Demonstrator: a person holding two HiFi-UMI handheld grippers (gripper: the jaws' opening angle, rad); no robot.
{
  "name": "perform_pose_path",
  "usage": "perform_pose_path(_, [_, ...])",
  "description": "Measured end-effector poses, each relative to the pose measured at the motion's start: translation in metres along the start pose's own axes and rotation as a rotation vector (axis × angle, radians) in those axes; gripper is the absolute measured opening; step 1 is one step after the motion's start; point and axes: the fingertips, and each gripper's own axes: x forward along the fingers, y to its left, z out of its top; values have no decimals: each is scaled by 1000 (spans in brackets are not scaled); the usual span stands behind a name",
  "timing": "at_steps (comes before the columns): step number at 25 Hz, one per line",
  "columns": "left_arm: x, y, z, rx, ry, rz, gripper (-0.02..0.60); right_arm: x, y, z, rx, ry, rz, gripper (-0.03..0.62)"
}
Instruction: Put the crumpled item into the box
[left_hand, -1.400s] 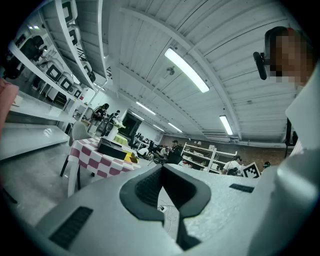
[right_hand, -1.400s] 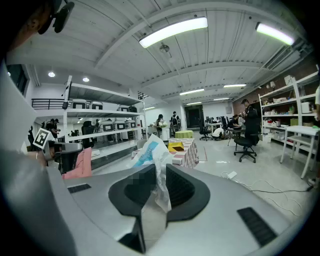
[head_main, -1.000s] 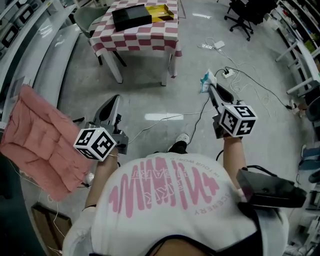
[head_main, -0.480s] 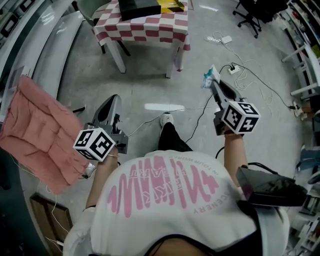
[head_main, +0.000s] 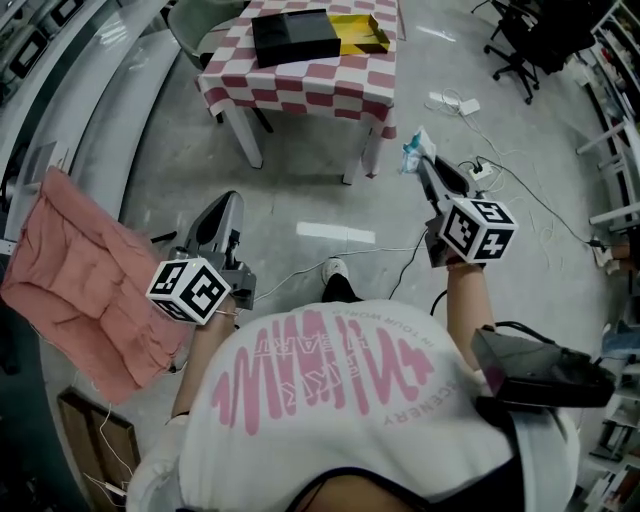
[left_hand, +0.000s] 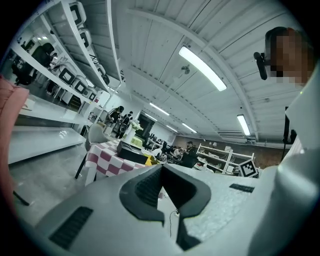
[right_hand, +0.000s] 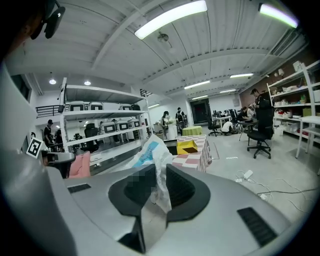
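Right gripper (head_main: 417, 163), head view: clamped on the crumpled wrapper (head_main: 412, 152), held above the floor and well apart from the checkered desk (head_main: 330, 85). Left gripper (head_main: 218, 222) carries nothing. On the desk, a black box (head_main: 295, 36) touches an open yellow box (head_main: 362, 33); no contents are discernible in either.

Left gripper view: jaws closed together, empty.

Right gripper view: the white-and-blue wrapper stands pinched between the jaws.

Judged step: transport. The next move requires reaching the desk, positioning over the open box, then releasing.

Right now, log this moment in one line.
right gripper: shut on crumpled wrapper | left gripper: shut, empty | yellow box: on checkered table
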Motion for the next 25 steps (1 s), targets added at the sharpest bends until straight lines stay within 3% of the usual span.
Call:
perform_pose_path(11, [107,10,46,45,-34,9,6,92,-46,77,-42,-46,67,61])
perform_pose_path(25, [203,13,52,52,-62,6,6,155,-108,98,-43,-48,90,61])
